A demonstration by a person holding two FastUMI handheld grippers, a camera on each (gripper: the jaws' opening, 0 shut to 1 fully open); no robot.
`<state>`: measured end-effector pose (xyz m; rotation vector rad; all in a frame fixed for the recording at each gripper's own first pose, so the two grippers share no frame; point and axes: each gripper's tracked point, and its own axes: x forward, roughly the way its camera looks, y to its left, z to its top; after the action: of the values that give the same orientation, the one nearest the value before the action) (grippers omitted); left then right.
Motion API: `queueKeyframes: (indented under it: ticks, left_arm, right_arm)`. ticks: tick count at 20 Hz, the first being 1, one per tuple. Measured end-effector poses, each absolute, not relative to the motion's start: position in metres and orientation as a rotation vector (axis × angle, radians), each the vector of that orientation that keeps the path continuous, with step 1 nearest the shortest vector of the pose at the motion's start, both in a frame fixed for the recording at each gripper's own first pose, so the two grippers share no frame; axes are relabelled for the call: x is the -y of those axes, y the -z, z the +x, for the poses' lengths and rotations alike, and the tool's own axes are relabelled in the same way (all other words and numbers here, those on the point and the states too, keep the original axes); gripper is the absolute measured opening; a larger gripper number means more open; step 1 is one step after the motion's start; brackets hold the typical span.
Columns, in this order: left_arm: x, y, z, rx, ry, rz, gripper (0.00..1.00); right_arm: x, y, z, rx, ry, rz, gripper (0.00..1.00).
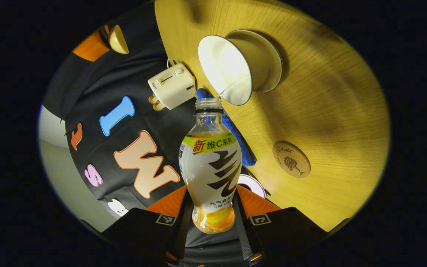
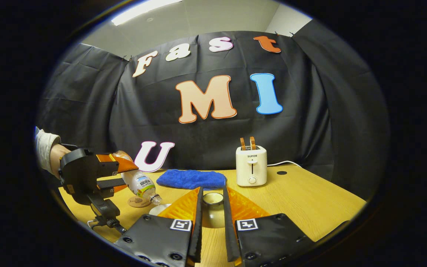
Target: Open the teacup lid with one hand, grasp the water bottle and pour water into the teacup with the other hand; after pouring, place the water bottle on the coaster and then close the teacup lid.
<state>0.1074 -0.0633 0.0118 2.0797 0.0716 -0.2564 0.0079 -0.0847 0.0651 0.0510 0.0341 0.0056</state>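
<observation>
The left gripper is turned on its side, its jaws closed on the base of a bottle that is carried tilted, mouth forward. In the right gripper view it is seen at far left, held by a hand in a pale sleeve. The right gripper is held level and low, its jaws clamped on a lid.

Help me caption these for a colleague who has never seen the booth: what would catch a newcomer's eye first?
The water bottle stands out first: the left tongs grip it, tipped so its open mouth meets the rim of the white teacup on the wooden table. In the right gripper view, the right tongs hold the teacup lid up, with a white toaster and a blue cloth behind.
</observation>
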Motion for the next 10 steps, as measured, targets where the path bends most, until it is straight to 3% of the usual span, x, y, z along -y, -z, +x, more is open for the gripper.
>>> queueKeyframes:
  ticks: [10]
  left_arm:
    - [0.066,0.024,0.092,-0.168,0.345,1.683,0.56]
  right_arm:
    - [0.076,-0.064,0.007,-0.041,-0.039,0.065,0.31]
